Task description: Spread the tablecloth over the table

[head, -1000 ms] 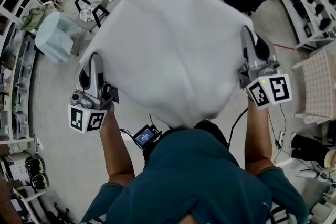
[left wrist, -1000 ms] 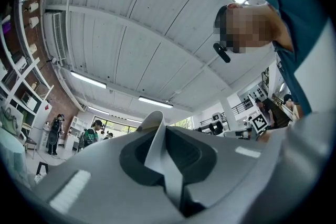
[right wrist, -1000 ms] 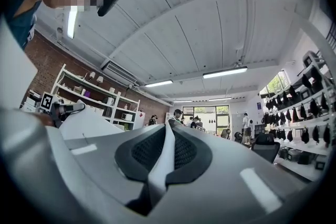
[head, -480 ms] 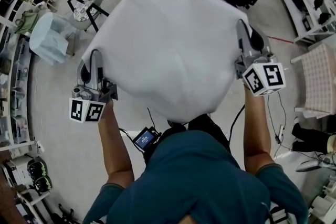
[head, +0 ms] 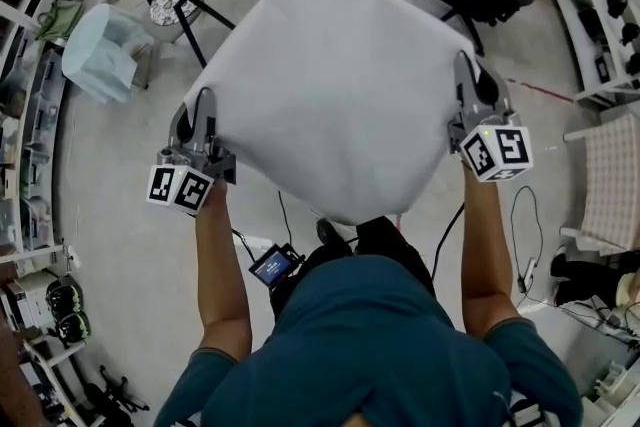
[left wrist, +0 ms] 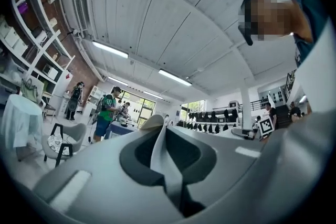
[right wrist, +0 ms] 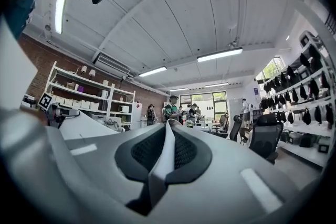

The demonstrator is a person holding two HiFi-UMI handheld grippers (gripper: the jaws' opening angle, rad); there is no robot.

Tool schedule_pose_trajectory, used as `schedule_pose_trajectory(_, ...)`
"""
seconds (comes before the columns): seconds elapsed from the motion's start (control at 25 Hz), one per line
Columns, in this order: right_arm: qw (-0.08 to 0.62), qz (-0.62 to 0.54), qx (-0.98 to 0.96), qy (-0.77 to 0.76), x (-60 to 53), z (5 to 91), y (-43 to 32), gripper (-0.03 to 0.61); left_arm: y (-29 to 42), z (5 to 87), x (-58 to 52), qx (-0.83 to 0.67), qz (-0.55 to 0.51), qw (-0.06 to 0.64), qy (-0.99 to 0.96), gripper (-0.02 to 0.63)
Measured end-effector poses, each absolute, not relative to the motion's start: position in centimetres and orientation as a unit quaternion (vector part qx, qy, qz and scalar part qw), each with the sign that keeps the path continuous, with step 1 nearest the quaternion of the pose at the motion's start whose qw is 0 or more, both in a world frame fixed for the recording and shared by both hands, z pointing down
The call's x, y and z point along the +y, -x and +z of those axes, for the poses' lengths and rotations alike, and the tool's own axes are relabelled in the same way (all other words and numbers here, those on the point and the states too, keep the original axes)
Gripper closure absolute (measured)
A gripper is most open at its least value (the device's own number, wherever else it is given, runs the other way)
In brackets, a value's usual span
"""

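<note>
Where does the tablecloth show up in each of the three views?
Head view: the tablecloth billows across the middle.
Left gripper view: bottom centre, an edge pinched between the jaws.
Right gripper view: bottom centre, pinched the same way.
Shared landmark: the person's shirt, at the bottom in the head view, top right in the left gripper view, top left in the right.

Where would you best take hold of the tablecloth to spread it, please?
At the two ends of its near edge, one from each side: the left gripper and right gripper pinch thin folds there, and the tablecloth stretches wide between.
</note>
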State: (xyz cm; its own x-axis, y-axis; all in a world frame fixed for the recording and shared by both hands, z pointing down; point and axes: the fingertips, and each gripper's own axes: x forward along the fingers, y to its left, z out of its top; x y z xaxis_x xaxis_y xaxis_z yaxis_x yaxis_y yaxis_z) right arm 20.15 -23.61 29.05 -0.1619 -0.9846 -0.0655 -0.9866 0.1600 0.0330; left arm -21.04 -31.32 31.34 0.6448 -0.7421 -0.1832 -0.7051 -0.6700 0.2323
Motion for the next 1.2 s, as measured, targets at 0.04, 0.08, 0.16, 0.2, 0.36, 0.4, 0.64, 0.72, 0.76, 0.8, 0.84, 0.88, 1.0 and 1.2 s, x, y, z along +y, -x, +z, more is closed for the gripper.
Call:
schedule_pose_trajectory(0.04, 0.013, 0.030, 0.763, 0.646, -24.4, 29.8, -20.5, 0.565, 20.9, 32.1, -32.0, -0.404, -0.128, 0.077, -0.902, 0.609)
schedule_pose_trajectory(0.08, 0.010, 0.026, 0.764, 0.644, -25.3, 30.5, -20.8, 0.565, 20.7, 33.0, -32.6, -0.408, -0.124, 0.084, -0.900, 0.609)
schedule_pose_trajectory(0.16, 0.004, 0.018, 0.767, 0.642, -27.0, 31.8, -21.2, 0.565, 20.5, 34.7, -34.0, -0.416, -0.115, 0.100, -0.897, 0.609)
schedule_pose_trajectory(0.2, 0.002, 0.012, 0.768, 0.641, -27.9, 32.4, -21.4, 0.565, 20.4, 35.6, -34.8, -0.418, -0.111, 0.107, -0.895, 0.609)
schedule_pose_trajectory(0.36, -0.008, -0.012, 0.771, 0.637, -31.0, 35.5, -22.7, 0.565, 19.7, 39.2, -37.3, -0.431, -0.093, 0.134, -0.887, 0.609)
schedule_pose_trajectory(0.4, -0.011, -0.018, 0.772, 0.636, -31.8, 36.3, -22.9, 0.565, 19.6, 40.1, -37.8, -0.435, -0.088, 0.141, -0.885, 0.609)
schedule_pose_trajectory(0.64, -0.028, -0.050, 0.777, 0.626, -36.3, 40.8, -23.8, 0.565, 19.4, 44.6, -40.7, -0.460, -0.067, 0.174, -0.868, 0.610)
schedule_pose_trajectory(0.72, -0.032, -0.060, 0.779, 0.624, -37.8, 41.9, -24.0, 0.565, 19.6, 45.8, -41.8, -0.466, -0.062, 0.184, -0.863, 0.611)
schedule_pose_trajectory(0.76, -0.034, -0.065, 0.779, 0.623, -38.6, 42.5, -24.0, 0.565, 19.6, 46.4, -42.4, -0.469, -0.059, 0.188, -0.861, 0.611)
schedule_pose_trajectory(0.8, -0.036, -0.068, 0.780, 0.621, -39.4, 42.9, -24.0, 0.565, 19.6, 47.0, -43.0, -0.472, -0.056, 0.192, -0.859, 0.611)
schedule_pose_trajectory(0.84, -0.037, -0.070, 0.781, 0.620, -40.2, 43.4, -24.0, 0.565, 19.7, 47.6, -43.7, -0.474, -0.054, 0.196, -0.857, 0.611)
schedule_pose_trajectory(0.88, -0.038, -0.072, 0.782, 0.619, -41.0, 43.8, -24.0, 0.565, 19.8, 48.1, -44.4, -0.477, -0.053, 0.200, -0.854, 0.611)
schedule_pose_trajectory(1.0, -0.039, -0.074, 0.783, 0.616, -43.1, 44.7, -23.9, 0.565, 20.1, 49.4, -46.1, -0.485, -0.049, 0.205, -0.849, 0.611)
schedule_pose_trajectory(1.2, -0.031, -0.066, 0.782, 0.619, -46.1, 44.7, -24.0, 0.565, 20.5, 48.4, -48.6, -0.488, -0.060, 0.176, -0.853, 0.611)
